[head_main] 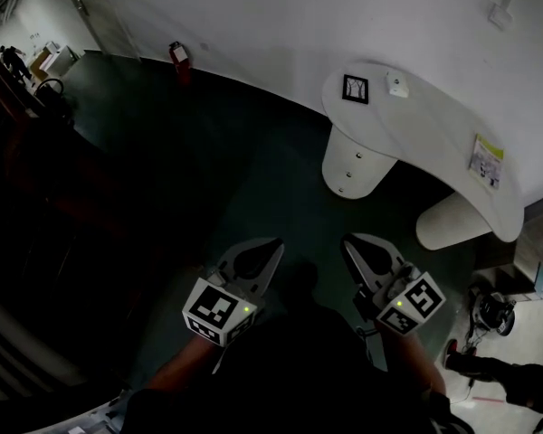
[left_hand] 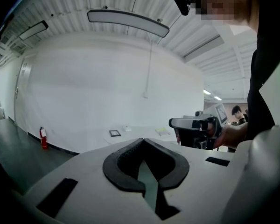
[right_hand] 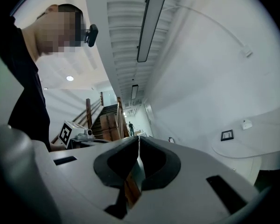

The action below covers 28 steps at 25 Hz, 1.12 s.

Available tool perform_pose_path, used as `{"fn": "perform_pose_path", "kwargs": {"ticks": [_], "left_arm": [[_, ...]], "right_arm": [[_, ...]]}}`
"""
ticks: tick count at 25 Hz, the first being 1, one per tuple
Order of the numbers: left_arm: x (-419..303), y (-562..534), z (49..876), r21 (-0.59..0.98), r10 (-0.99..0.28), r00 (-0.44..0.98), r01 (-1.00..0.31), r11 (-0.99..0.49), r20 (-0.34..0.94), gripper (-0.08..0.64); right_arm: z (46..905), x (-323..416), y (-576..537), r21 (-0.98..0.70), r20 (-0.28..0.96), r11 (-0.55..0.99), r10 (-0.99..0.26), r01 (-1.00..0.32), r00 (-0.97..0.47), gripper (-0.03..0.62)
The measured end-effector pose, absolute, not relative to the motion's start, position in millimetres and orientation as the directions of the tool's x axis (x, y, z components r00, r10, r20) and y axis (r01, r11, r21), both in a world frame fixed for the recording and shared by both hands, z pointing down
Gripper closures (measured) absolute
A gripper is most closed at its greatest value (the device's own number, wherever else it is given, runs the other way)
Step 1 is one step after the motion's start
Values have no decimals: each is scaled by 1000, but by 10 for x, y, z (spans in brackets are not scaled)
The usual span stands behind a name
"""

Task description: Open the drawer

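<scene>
No drawer shows in any view. In the head view both grippers are held side by side over a dark green floor, a little short of a white curved table (head_main: 434,125). My left gripper (head_main: 276,242) is shut with nothing between its jaws; in the left gripper view (left_hand: 143,140) its tips meet and point level toward the white wall and the table (left_hand: 140,133). My right gripper (head_main: 348,240) is also shut and empty; in the right gripper view its tips (right_hand: 139,138) touch.
The table stands on two white pedestals (head_main: 353,165) (head_main: 452,222) and carries a framed marker (head_main: 355,89), a small white device (head_main: 396,84) and a paper sheet (head_main: 486,159). A red fire extinguisher (head_main: 177,54) stands by the wall. Stairs (right_hand: 109,120) rise at the left.
</scene>
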<state>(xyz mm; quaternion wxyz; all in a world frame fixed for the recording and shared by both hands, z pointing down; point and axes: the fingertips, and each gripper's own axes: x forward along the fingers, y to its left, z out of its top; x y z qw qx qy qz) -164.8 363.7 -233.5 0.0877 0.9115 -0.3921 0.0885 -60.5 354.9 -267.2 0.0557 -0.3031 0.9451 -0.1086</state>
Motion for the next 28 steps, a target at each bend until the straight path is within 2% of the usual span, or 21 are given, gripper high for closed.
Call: {"fn": "perform_pose_path", "kwargs": {"ticks": [13,19,28], "left_arm": [[-1095,1950,-2393,93,-642,729,-675,-732,237,549],[-946,1481,-2334,146,-631,748,-661,-736,207,549],[-852,968,-2068,196,-524,822,-564,-802,223,548]], "right_arm": [[-2557,-199,2030,-280,-27,768,-606,-576,-795,574],[-2470,-143,1713,-299,12,753,-611,-585,-792,574],[-2323,-276,1215,-300,56,715,-648,-632,-760,574]]}}
